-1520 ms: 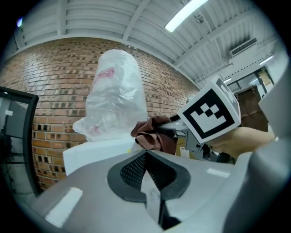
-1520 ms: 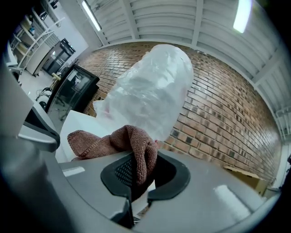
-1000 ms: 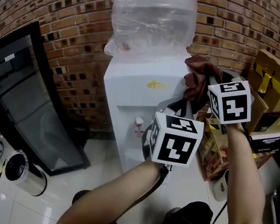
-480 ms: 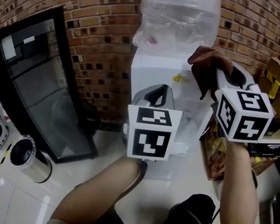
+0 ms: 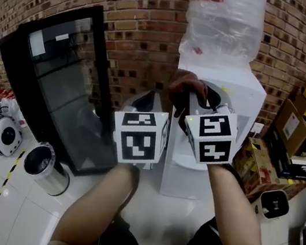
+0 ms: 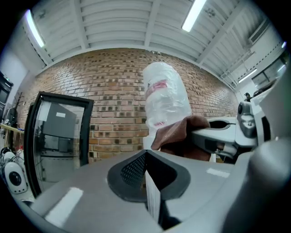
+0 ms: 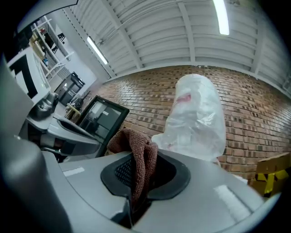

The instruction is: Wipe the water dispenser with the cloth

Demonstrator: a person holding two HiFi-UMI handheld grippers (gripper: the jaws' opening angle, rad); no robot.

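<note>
Nearest to you, your left gripper (image 6: 148, 179) has its tongs together with nothing between them, so it only waits at 9 o'clock of the right one. Your right gripper (image 7: 136, 182) is clamped on the brown cloth (image 7: 138, 150), which hangs over its tip, ready for rubbing. Beyond, at 1 o'clock, the white water dispenser (image 5: 238, 90) stands under its bottle (image 5: 224, 20), against the brick wall (image 5: 133, 4).
</note>
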